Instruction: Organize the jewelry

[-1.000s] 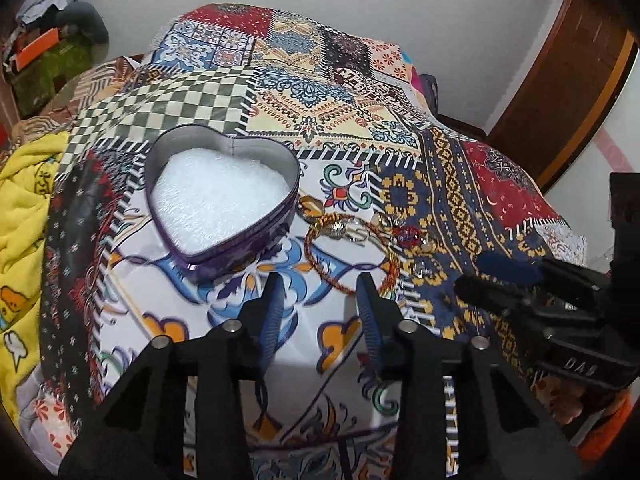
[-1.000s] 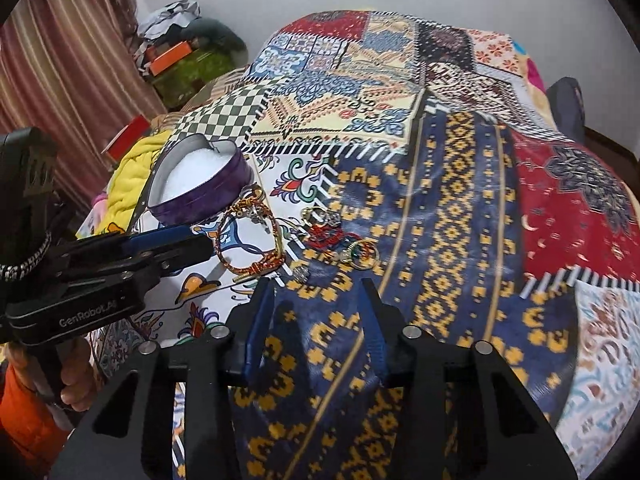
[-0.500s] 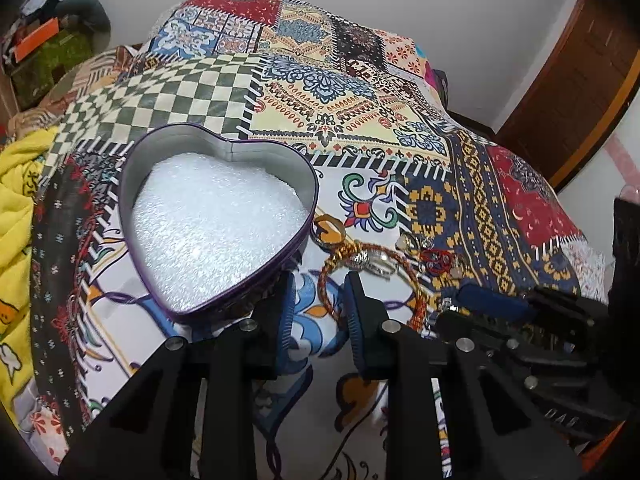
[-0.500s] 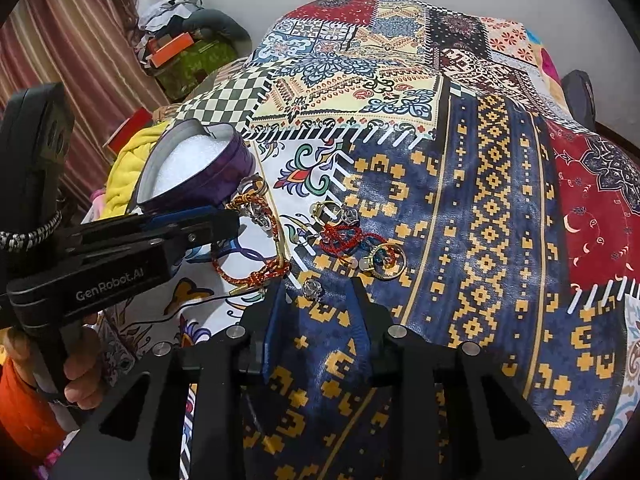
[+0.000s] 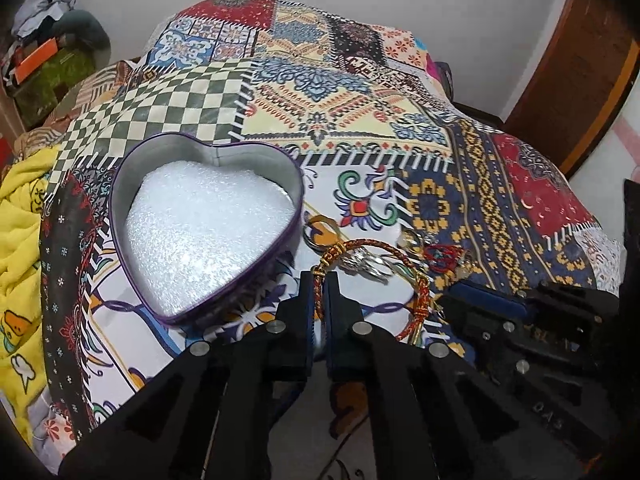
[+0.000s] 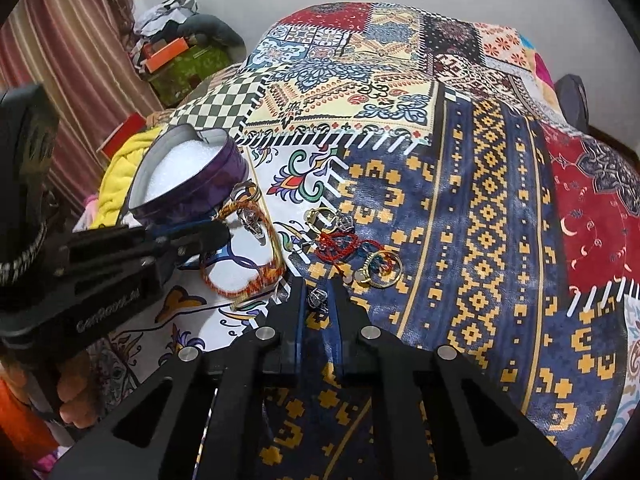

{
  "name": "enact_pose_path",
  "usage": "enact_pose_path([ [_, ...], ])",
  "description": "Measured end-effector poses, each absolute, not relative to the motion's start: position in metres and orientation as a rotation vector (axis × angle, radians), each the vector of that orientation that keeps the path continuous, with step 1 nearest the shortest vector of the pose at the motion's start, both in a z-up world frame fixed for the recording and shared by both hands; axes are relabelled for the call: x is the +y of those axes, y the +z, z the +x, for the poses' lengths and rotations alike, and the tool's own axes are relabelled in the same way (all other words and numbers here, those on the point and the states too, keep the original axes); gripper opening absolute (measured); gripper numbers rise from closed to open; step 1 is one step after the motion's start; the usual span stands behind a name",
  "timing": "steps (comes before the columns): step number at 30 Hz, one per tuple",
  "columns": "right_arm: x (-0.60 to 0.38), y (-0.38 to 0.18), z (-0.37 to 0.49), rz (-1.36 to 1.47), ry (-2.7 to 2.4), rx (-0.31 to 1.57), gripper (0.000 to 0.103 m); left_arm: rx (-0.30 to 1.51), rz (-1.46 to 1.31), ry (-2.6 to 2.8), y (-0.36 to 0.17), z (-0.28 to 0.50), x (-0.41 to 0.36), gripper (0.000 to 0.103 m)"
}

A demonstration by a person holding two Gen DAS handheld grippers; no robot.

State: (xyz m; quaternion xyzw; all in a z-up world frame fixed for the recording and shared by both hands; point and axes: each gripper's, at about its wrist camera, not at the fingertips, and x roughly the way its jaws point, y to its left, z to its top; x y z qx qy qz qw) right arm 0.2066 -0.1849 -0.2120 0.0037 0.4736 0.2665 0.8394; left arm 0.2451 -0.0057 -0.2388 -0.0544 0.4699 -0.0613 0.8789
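While pinching the near arc of the braided red-and-gold bracelet (image 5: 416, 284) between nearly closed fingers, left gripper (image 5: 319, 280) low over the patchwork bedspread (image 5: 480, 184), heart-shaped tin (image 5: 208, 224) at ten o'clock, white foam inside. Right gripper (image 6: 319, 294) down at the blue-and-gold patch, fingers narrowed around a small silver ring (image 6: 318, 299). At one o'clock from there, gold ring (image 6: 380, 270) beside red thread piece (image 6: 340, 246); remaining jewelry scattered near the tin
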Motion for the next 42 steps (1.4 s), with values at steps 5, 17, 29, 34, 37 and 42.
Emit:
enact_pose_path([
  [5,-0.192,-0.200,0.200,0.016,0.543,0.980,0.010,0.961,-0.134,-0.125,-0.229,0.231,-0.004,0.002],
  [17,-0.205,-0.149,0.192,0.013,0.499,0.872,0.010,0.845,-0.137,-0.116,-0.179,0.197,0.006,0.002],
  [29,-0.178,-0.115,0.202,0.016,0.544,0.765,0.010,0.762,-0.135,-0.076,-0.148,0.190,0.034,0.002],
  [34,-0.159,-0.115,0.211,0.019,0.588,0.757,0.010,0.750,-0.126,-0.042,-0.146,0.199,0.050,0.002],
  [37,-0.149,-0.117,0.215,0.029,0.609,0.758,0.010,0.752,-0.123,-0.022,-0.149,0.207,0.060,0.002],
  [42,-0.128,-0.124,0.226,0.051,0.654,0.773,0.010,0.770,-0.120,0.000,-0.161,0.220,0.071,0.002],
])
